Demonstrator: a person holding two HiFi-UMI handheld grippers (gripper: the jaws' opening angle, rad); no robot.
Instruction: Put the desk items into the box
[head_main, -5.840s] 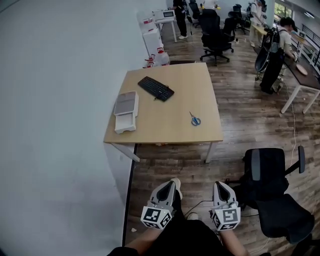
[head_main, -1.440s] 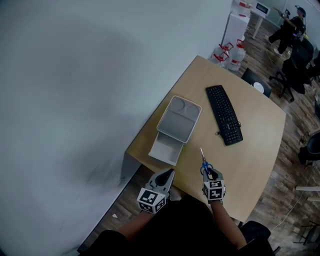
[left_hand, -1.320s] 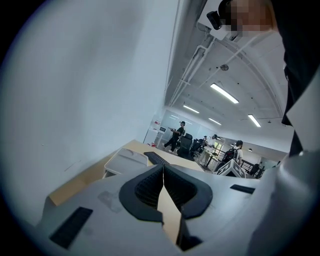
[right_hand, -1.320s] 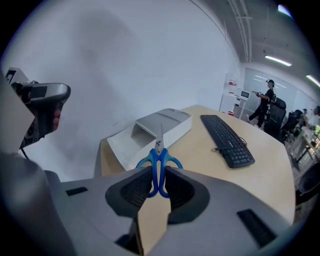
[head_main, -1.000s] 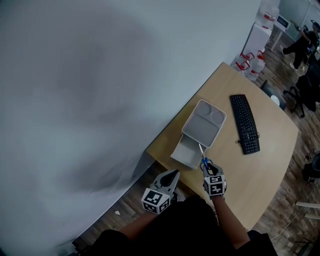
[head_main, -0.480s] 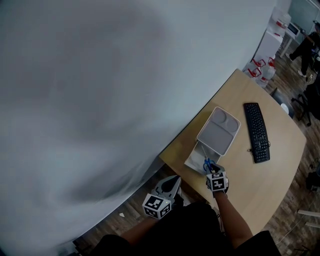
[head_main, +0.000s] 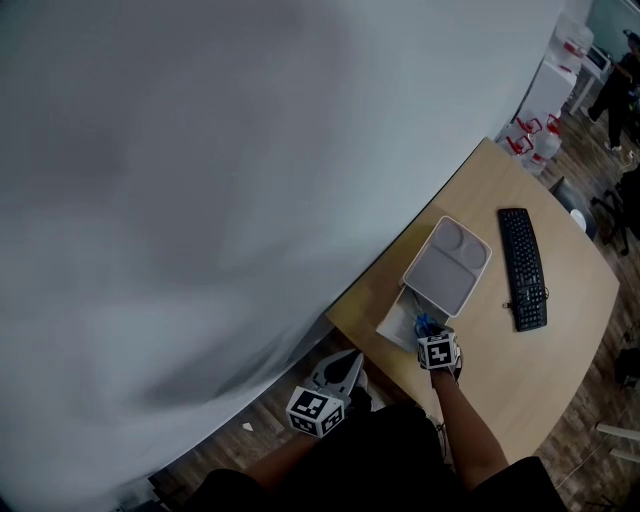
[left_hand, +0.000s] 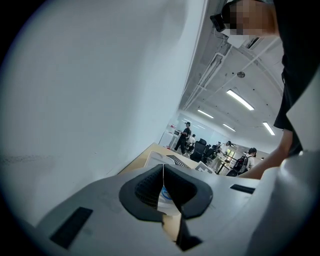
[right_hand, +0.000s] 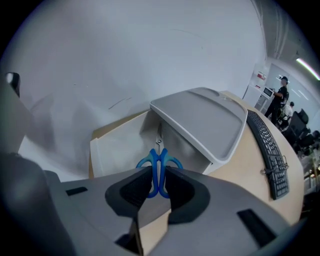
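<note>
Blue-handled scissors are clamped by their handles in my right gripper, which is shut on them. Their blades point into the open white box, under its raised grey lid. From the head view the right gripper hovers over the box at the desk's near corner, with the scissors just in front of it. My left gripper hangs below the desk edge; in its own view the left gripper is shut with nothing between the jaws.
A black keyboard lies on the wooden desk to the right of the lid. A pale wall runs along the desk's left side. Office chairs and people stand far off at the right.
My right gripper has carried the scissors forward from the desk's near edge to the open end of the box. The left gripper has stayed low, off the desk.
</note>
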